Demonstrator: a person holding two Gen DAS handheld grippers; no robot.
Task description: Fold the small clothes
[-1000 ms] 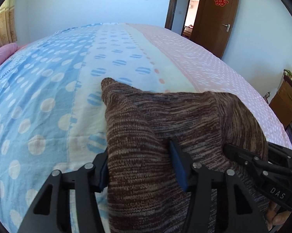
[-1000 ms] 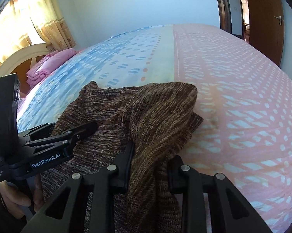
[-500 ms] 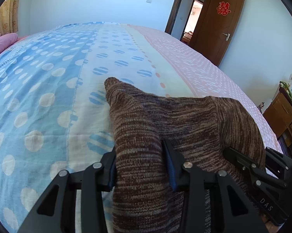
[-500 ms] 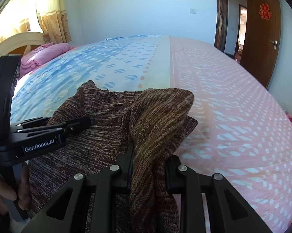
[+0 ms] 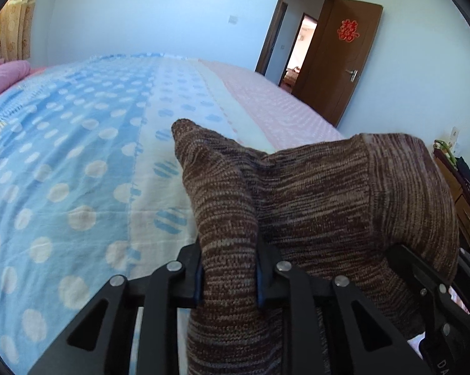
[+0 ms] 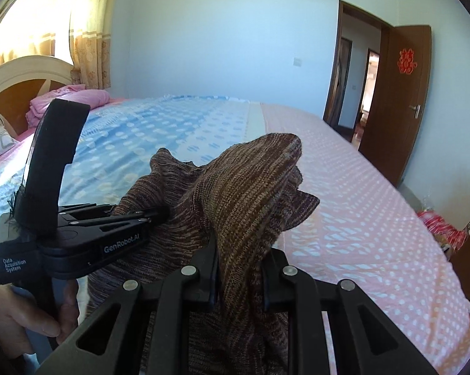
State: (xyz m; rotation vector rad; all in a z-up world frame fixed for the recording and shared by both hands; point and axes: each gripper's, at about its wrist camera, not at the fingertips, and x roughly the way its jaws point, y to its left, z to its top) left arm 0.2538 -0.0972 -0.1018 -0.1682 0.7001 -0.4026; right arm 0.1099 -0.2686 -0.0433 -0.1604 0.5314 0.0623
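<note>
A brown marled knit garment [image 5: 313,193] hangs bunched between both grippers above the bed [image 5: 63,156]. My left gripper [image 5: 230,276] has a thick fold between its blue pads, and the jaws are closing and press on it. In the right wrist view the same garment [image 6: 250,181] rises in a peak. My right gripper [image 6: 239,275] pinches another fold there, its jaws also closing on the cloth. The left gripper [image 6: 159,215] shows at the left, nose in the knit, held by a person's hand [image 6: 22,315]. The garment's lower part is hidden behind the fingers.
The bed [image 6: 344,203] has a blue dotted side and a pink side. Pink folded bedding [image 6: 69,100] lies by the headboard [image 6: 22,81]. A brown door [image 6: 400,100] stands open at the far right. A wooden dresser [image 5: 466,193] stands beside the bed.
Both grippers have risen and carried the garment up off the bed. The left jaws have narrowed from wide apart to tight on the fold. The right jaws have tightened slightly.
</note>
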